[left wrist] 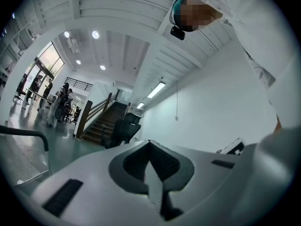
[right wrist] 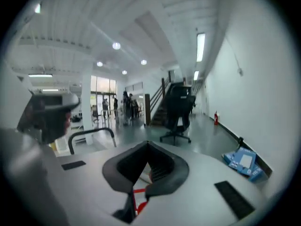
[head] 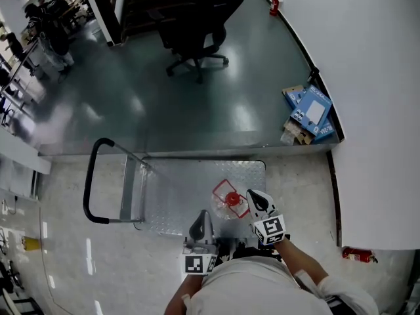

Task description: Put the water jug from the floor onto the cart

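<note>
The water jug point(head: 231, 201) is clear with a red cap and a red carrying frame. In the head view it stands on the near right part of the cart's metal deck point(head: 177, 189). My right gripper point(head: 253, 196) hovers just right of the jug, its jaws closed together with nothing clamped. In the right gripper view a bit of the jug's red frame point(right wrist: 137, 197) shows below the closed jaws. My left gripper point(head: 202, 216) is at the deck's near edge, left of the jug, shut and empty.
The cart's black push handle point(head: 88, 188) rises at its left end. A black office chair point(head: 197, 41) stands on the green floor beyond. Blue boxes point(head: 311, 113) lean on the white wall at right. A fire extinguisher point(head: 358, 255) lies near my right side.
</note>
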`<action>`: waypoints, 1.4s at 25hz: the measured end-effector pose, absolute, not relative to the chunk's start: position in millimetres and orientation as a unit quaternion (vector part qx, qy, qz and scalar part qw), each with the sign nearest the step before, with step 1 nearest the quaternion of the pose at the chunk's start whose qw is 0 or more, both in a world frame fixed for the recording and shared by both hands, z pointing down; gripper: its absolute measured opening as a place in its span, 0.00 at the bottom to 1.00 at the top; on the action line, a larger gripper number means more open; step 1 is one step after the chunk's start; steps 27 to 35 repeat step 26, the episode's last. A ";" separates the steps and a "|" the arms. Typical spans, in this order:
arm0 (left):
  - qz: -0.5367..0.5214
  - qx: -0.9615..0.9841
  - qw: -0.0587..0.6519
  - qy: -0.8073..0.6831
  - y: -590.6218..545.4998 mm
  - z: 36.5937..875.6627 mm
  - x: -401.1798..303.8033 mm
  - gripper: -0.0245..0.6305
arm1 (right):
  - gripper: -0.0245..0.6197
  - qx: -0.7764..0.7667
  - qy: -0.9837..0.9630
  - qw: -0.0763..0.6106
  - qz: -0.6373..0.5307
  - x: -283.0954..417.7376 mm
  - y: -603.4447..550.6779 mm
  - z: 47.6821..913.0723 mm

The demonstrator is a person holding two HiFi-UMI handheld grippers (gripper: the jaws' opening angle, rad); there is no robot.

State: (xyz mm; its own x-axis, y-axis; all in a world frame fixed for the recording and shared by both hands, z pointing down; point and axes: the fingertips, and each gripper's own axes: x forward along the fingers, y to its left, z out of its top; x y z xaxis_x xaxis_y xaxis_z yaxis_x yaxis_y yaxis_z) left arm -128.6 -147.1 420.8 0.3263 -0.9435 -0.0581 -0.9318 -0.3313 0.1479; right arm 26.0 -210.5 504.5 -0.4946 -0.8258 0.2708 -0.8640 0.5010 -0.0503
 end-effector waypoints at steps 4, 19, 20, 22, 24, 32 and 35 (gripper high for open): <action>-0.068 0.820 0.040 -0.567 -144.0 417.1 -121.4 0.04 | 0.06 0.495 -0.864 0.038 0.089 31.3 -169.4 468.9; -0.068 0.828 0.032 -0.556 -147.5 414.6 -112.6 0.04 | 0.06 0.486 -0.868 0.032 0.096 31.4 -159.0 471.2; -0.068 0.827 0.032 -0.557 -147.7 414.9 -113.7 0.04 | 0.06 0.485 -0.868 0.032 0.096 30.6 -159.2 471.5; -0.069 0.826 0.032 -0.559 -148.5 415.0 -116.1 0.04 | 0.06 0.485 -0.869 0.031 0.096 28.8 -160.5 471.5; -0.070 0.825 0.033 -0.560 -149.8 414.2 -117.2 0.04 | 0.06 0.484 -0.869 0.031 0.097 27.7 -162.2 470.7; -0.071 0.824 0.033 -0.561 -151.0 413.5 -117.8 0.04 | 0.06 0.482 -0.870 0.030 0.096 26.9 -163.9 469.6; -0.071 0.824 0.033 -0.561 -151.0 413.5 -117.8 0.04 | 0.06 0.482 -0.870 0.030 0.096 26.9 -163.9 469.6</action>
